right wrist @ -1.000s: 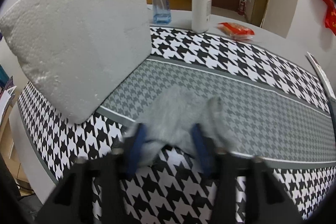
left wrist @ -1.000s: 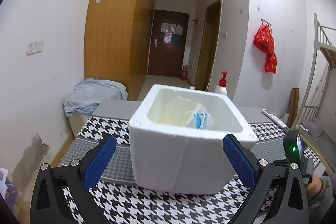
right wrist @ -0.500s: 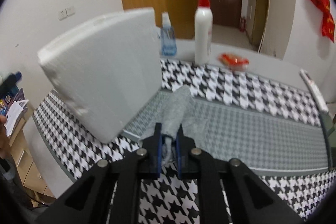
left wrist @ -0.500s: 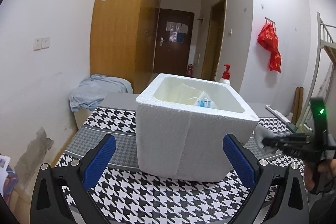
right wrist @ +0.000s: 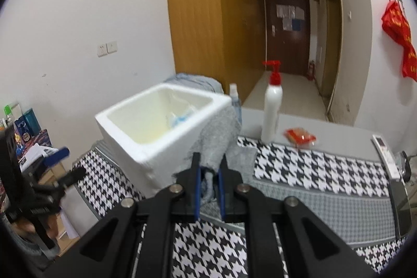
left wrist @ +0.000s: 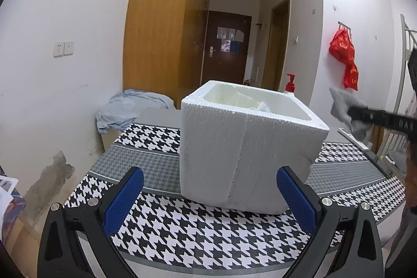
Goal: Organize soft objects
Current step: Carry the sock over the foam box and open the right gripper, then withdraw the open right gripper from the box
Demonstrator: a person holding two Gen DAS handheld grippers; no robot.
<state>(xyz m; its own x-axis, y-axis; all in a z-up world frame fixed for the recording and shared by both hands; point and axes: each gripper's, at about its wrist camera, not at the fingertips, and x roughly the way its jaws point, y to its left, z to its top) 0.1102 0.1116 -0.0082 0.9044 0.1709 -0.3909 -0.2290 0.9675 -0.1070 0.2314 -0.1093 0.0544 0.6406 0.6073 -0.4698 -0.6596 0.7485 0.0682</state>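
The right gripper [right wrist: 209, 183] is pinching a limp grey knitted cloth [right wrist: 216, 132], fingers [right wrist: 197, 189] closed on one bunched edge, so it is dangling above the bench [right wrist: 325, 163] beside the white foam box [right wrist: 146, 129]. Light and floppy, it is probably needing a deep pinch. The left gripper [left wrist: 209, 196] is hanging open, empty.

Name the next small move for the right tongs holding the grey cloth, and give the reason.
Probably carry it leftward over the foam box and open. The right tongs are shut on the grey cloth, which hangs beside the box's wall, not above its open top, where soft items already lie.
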